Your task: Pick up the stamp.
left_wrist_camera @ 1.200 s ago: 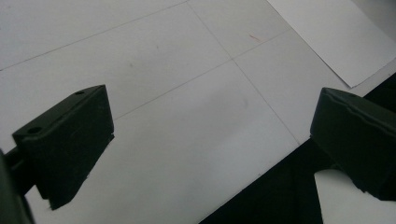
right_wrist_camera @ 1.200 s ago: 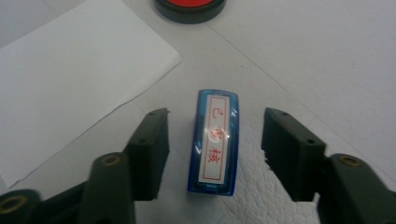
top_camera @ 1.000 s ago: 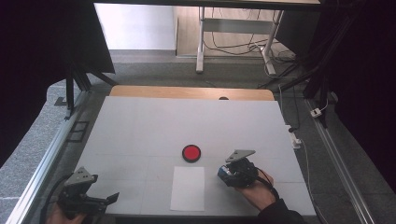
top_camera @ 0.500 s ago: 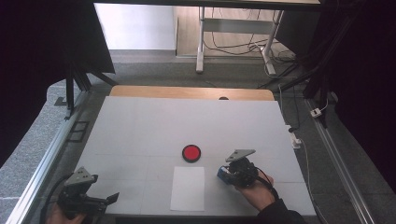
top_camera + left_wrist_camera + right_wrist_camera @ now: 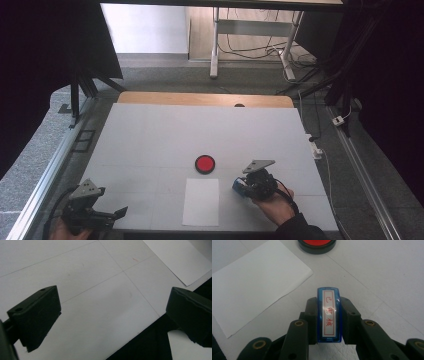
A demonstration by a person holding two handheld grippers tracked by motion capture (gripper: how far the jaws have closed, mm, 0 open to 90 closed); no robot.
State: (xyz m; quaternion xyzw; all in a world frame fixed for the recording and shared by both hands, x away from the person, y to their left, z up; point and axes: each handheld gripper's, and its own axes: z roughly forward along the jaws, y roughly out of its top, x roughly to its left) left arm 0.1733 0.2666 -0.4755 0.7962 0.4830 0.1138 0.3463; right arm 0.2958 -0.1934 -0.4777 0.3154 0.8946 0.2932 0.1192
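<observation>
A blue stamp (image 5: 329, 316) with a white label and red characters sits clamped between the jaws of my right gripper (image 5: 328, 320), which is shut on it. In the high view that right gripper (image 5: 245, 187) hovers just right of a white sheet of paper (image 5: 201, 201), with the blue stamp (image 5: 239, 187) at its tip. A round red ink pad (image 5: 205, 163) in a dark rim lies just beyond the paper, and the ink pad (image 5: 317, 243) also shows ahead in the right gripper view. My left gripper (image 5: 117, 214) is open at the table's near left corner, nothing between its jaws (image 5: 112, 315).
The white table (image 5: 150, 140) has a wooden strip (image 5: 200, 98) along its far edge. Metal rails run down both sides, and cables lie on the floor at the right. The near table edge (image 5: 140, 340) passes under my left gripper.
My right gripper with the stamp has shifted slightly toward the near edge; the left gripper has stayed put.
</observation>
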